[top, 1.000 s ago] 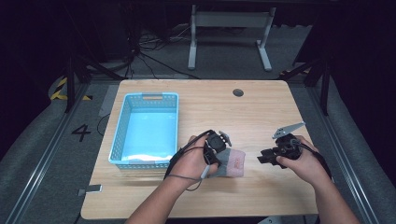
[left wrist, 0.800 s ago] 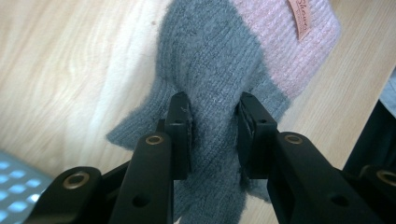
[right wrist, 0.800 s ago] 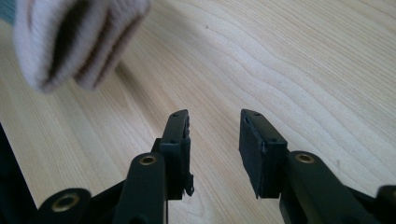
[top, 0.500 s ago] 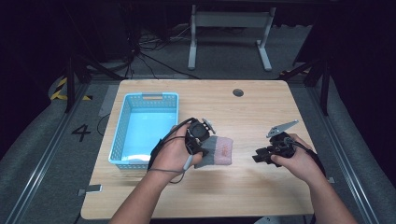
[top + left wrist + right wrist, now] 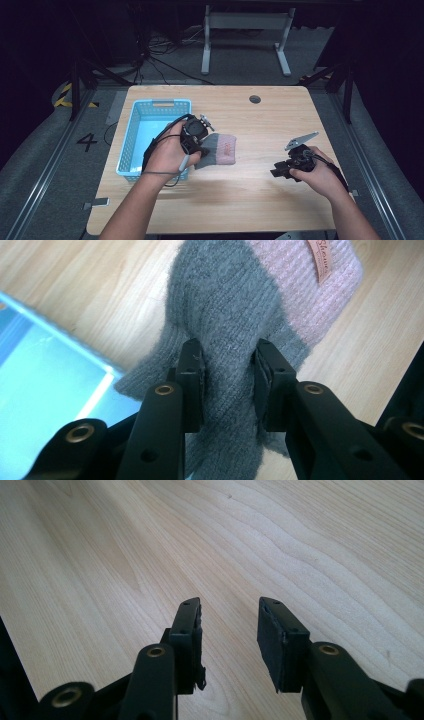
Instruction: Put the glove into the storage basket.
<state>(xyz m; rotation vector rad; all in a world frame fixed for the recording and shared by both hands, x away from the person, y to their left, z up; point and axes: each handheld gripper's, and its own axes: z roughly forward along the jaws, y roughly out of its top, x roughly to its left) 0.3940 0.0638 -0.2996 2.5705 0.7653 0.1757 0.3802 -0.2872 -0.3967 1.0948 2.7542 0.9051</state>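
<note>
Currently the left gripper [image 5: 227, 377] pinches the grey end of a knitted glove [image 5: 260, 305], which lies on the table [image 5: 260, 200] just beside the blue basket [image 5: 131, 145]. Its pink cuff points away from the basket. Keep the pinch firm and lift until the whole glove hangs free of the wood, then carry it over the basket rim before releasing; the grip appears to hold only a fold, so move smoothly. The right gripper [image 5: 230, 630] rests with jaws apart, holding nothing, well clear.
</note>
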